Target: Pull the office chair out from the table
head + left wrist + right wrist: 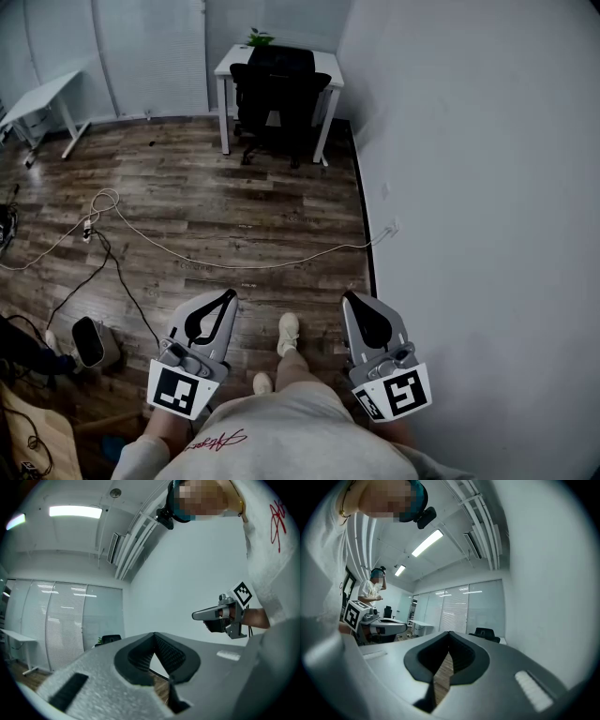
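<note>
The black office chair (pixel 279 94) stands tucked under a small white table (pixel 225 64) against the far wall, well ahead of me across the wood floor. My left gripper (pixel 225 296) and right gripper (pixel 349 298) are held side by side close to my body, both shut with nothing in them. They point toward the chair from far away. The chair shows small and distant in the left gripper view (pixel 111 639) and in the right gripper view (pixel 483 633). My feet stand between the two grippers.
A white cable (pixel 234 258) crosses the floor between me and the chair, with black cables and a small grey device (pixel 89 342) at the left. A second white desk (pixel 37 98) stands far left. The white wall (pixel 469 187) runs along the right. A plant (pixel 259 37) sits on the table.
</note>
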Motion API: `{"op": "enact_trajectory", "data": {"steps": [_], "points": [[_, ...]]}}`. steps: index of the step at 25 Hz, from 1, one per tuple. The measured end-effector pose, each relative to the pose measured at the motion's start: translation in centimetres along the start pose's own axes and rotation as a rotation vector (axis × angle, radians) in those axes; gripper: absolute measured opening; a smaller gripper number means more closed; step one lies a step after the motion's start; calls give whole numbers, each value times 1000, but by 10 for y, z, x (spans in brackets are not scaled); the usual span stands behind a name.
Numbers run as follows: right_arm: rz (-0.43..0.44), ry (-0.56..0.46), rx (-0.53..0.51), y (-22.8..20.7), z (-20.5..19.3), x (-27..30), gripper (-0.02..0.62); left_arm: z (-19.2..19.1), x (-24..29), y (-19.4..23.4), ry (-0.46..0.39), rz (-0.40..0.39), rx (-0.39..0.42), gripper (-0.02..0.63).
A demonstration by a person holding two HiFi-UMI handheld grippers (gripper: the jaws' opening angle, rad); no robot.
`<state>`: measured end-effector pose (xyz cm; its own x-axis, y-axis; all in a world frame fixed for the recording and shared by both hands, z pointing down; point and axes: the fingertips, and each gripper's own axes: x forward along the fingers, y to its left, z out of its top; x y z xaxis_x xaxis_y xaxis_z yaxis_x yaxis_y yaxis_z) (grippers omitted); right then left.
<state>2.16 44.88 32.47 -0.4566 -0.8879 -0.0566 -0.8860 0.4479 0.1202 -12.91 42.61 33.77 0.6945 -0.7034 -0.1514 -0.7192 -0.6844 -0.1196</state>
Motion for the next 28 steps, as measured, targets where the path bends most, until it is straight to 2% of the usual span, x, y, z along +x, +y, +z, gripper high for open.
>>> {"op": "enact_trajectory", "data": {"steps": [13,28], "points": [[19,-10,6,-17,-5,35,2,-10,23,26,13,21,11,-5],[60,-29,20,-87,-12,133,2,-19,115,89,12,55,46,-5]]}}
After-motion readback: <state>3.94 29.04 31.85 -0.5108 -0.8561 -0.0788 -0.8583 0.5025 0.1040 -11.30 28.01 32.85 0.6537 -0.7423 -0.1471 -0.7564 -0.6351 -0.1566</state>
